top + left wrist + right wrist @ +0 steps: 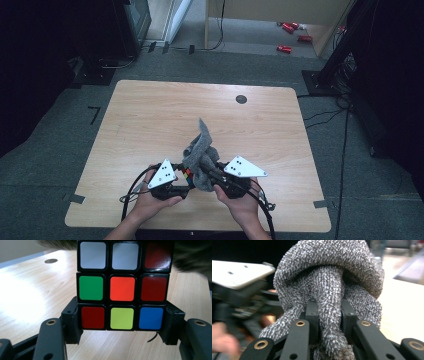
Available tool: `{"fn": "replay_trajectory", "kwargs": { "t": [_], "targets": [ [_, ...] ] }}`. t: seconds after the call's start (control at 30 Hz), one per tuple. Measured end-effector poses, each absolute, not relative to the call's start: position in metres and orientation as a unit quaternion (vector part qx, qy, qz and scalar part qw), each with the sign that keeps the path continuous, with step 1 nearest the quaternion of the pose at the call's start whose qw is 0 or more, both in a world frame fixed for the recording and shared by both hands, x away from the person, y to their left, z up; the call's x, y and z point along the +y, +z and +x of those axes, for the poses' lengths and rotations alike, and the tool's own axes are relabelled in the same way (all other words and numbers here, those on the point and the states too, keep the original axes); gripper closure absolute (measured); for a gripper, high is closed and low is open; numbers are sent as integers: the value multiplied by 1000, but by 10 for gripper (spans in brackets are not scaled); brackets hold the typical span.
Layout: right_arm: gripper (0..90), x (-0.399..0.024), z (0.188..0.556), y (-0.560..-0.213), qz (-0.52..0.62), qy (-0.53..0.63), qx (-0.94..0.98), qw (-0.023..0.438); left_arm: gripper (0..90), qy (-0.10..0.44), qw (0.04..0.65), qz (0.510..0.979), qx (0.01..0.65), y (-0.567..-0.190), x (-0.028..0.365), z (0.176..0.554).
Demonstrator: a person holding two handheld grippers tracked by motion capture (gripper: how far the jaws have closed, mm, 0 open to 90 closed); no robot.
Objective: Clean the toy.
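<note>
A: What sort of place is this?

B: It looks like a lab or test room set up for recording, not a home. A plain light wooden table (150,125) stands alone on grey carpet (45,180).

A: What else points that way?

B: Strips of tape (74,198) mark the floor by the table's near corners. Black cables (345,145) trail across the carpet at the right, beside a dark stand base (320,80). Dark equipment (135,20) sits at the far left. Beyond the table, red cans (284,48) lie on the floor by a pale wooden board (280,10).
</note>
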State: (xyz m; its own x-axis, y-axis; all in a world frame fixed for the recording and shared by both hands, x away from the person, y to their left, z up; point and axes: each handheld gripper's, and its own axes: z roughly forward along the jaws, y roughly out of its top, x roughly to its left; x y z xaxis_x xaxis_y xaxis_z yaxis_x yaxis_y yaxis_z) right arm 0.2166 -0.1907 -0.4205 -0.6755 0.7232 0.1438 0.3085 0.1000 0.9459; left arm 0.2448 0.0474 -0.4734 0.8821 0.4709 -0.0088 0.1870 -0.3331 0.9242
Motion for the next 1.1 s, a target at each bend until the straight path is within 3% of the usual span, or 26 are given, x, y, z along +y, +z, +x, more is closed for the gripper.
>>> {"fn": "replay_trajectory", "kwargs": {
  "t": [0.13, 0.33, 0.47, 0.67, 1.1],
  "targets": [
    [748, -205, 224, -429, 401, 560, 703, 179, 345, 124, 546, 801, 210, -473, 50, 247],
    [745, -182, 209, -417, 338, 578, 719, 188, 345, 131, 537, 809, 198, -474, 45, 244],
    [745, -195, 219, -424, 372, 566, 709, 196, 346, 127, 545, 804, 202, -472, 48, 245],
    [741, -194, 216, -420, 366, 581, 706, 174, 345, 121, 546, 802, 209, -473, 48, 247],
    [739, -194, 216, -419, 368, 581, 705, 172, 345, 124, 545, 804, 203, -473, 47, 245]
  ]
}}
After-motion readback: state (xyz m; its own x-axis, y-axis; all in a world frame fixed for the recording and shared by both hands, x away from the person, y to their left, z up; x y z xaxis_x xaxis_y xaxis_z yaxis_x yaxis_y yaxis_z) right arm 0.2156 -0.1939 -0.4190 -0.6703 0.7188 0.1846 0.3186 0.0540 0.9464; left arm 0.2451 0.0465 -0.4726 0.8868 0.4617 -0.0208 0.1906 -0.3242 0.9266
